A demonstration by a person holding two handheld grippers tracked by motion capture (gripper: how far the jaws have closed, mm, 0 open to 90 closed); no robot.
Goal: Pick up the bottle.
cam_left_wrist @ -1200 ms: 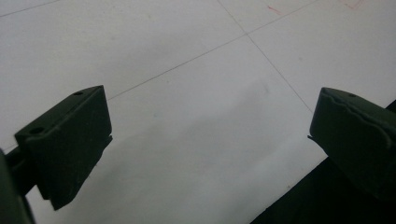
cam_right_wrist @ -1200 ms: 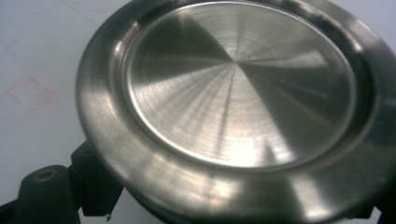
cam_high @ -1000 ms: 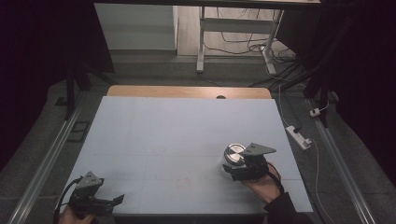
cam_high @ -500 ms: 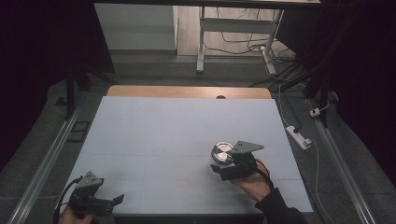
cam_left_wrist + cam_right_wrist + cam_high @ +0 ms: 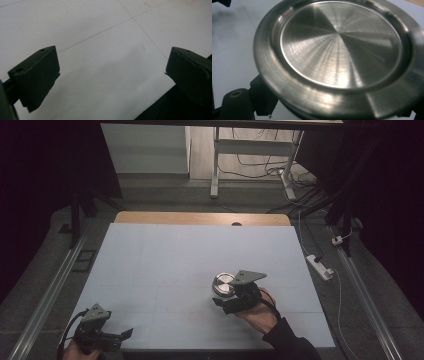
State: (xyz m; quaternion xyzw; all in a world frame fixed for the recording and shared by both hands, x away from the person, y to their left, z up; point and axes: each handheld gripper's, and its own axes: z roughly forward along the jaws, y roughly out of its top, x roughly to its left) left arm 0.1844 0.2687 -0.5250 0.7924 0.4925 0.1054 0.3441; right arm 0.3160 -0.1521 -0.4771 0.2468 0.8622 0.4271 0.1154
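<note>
Here, on the pale table (image 5: pixel 165 255) — dark room — right tool (image 5: pixel 227 296) clasps a steel disc (image 5: pixel 339 50); left tool (image 5: pixel 117 336) gapes.

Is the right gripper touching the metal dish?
Touching. In the right gripper view the dish sits between the right gripper's jaws, its rim pressed against the left jaw.
</note>
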